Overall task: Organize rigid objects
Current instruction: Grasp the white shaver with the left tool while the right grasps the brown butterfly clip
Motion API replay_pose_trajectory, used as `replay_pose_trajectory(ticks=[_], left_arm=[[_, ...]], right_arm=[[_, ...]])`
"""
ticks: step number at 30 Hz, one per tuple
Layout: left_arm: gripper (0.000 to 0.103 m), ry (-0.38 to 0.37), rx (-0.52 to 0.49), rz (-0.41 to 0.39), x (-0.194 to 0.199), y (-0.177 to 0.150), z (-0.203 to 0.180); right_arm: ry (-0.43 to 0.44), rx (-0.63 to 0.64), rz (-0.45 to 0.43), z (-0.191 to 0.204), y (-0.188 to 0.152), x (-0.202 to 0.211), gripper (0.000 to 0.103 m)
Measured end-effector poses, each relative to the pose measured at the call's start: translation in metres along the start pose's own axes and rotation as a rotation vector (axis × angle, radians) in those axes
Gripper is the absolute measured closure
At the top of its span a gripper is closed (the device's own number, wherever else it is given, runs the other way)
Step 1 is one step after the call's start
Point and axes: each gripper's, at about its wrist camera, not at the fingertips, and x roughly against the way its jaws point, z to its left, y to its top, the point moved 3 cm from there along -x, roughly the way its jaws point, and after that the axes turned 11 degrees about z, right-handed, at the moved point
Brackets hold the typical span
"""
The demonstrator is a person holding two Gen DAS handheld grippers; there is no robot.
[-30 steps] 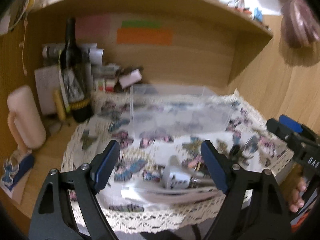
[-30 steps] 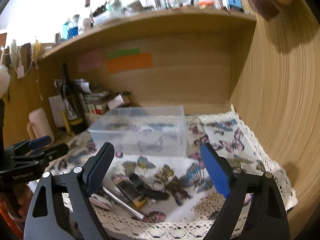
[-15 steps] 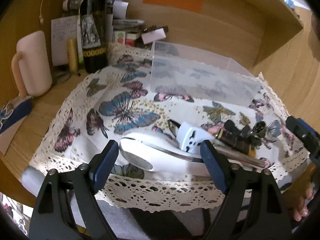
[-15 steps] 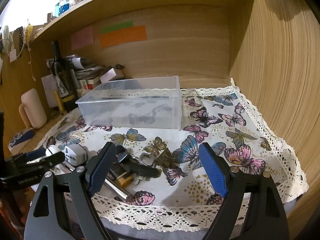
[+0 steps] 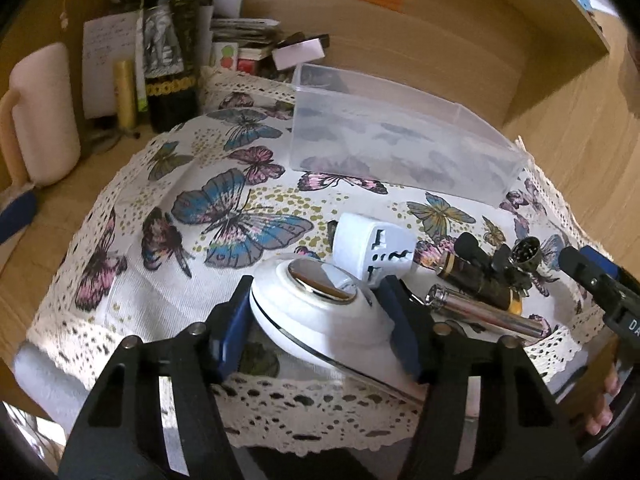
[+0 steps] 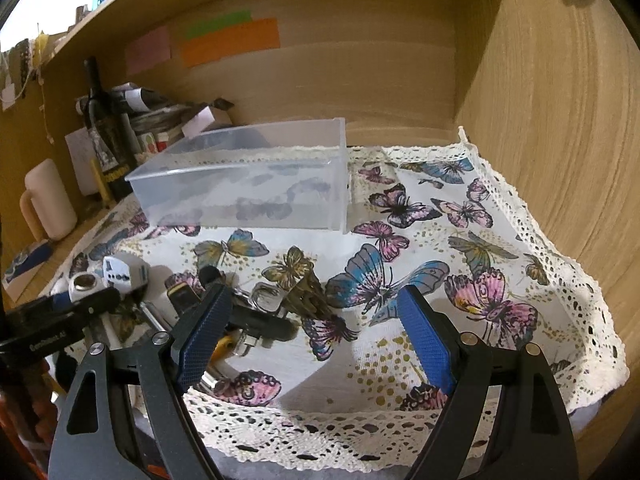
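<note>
My left gripper (image 5: pixel 316 320) has closed its blue pads around a white oval device with a round metal disc (image 5: pixel 320 304) at the cloth's front edge. Beside it lie a white plug adapter (image 5: pixel 374 246), a metal cylinder (image 5: pixel 480 312), a dark lighter-like item (image 5: pixel 476 282) and black keys (image 5: pixel 516 260). A clear plastic box (image 5: pixel 400 144) stands empty behind them; it also shows in the right wrist view (image 6: pixel 248 184). My right gripper (image 6: pixel 316 332) is open and empty, hovering above the keys (image 6: pixel 280 300).
A butterfly-print lace cloth (image 6: pixel 460 240) covers the desk. A wine bottle (image 5: pixel 170 40), pink mug (image 5: pixel 40 112), papers and small boxes crowd the back left. Wooden walls (image 6: pixel 560 120) close in the back and right side.
My left gripper has dropped down and forward and closed its pads on the white oval device. My right gripper has lowered toward the keys and stays open.
</note>
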Motion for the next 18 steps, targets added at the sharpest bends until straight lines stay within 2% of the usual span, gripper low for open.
replay_pose_trajectory(ticks=[1, 3, 6, 11, 13, 14, 18], left_arm=[[0.041, 0.001, -0.007, 0.0, -0.001, 0.001, 0.0], [0.041, 0.004, -0.028, 0.001, -0.002, 0.004, 0.0], [0.041, -0.005, -0.041, 0.007, -0.005, 0.009, 0.001], [0.041, -0.007, -0.037, -0.002, -0.002, 0.018, 0.008], [0.041, -0.004, -0.035, -0.014, 0.001, 0.022, 0.011], [0.041, -0.001, -0.033, -0.025, 0.004, 0.024, 0.012], [0.041, 0.009, -0.026, -0.063, 0.014, 0.031, 0.016]], right_arm=[[-0.005, 0.006, 0.009, 0.0, 0.0, -0.002, 0.023], [-0.009, 0.015, 0.034, -0.001, 0.002, -0.009, 0.037], [0.008, 0.007, 0.068, -0.002, 0.007, -0.019, 0.046], [0.03, 0.021, 0.108, 0.003, 0.012, -0.035, 0.054], [0.028, 0.026, 0.135, 0.005, 0.011, -0.043, 0.062], [0.03, 0.03, 0.148, 0.005, 0.01, -0.048, 0.069], [0.026, 0.02, 0.136, 0.004, 0.009, -0.048, 0.072]])
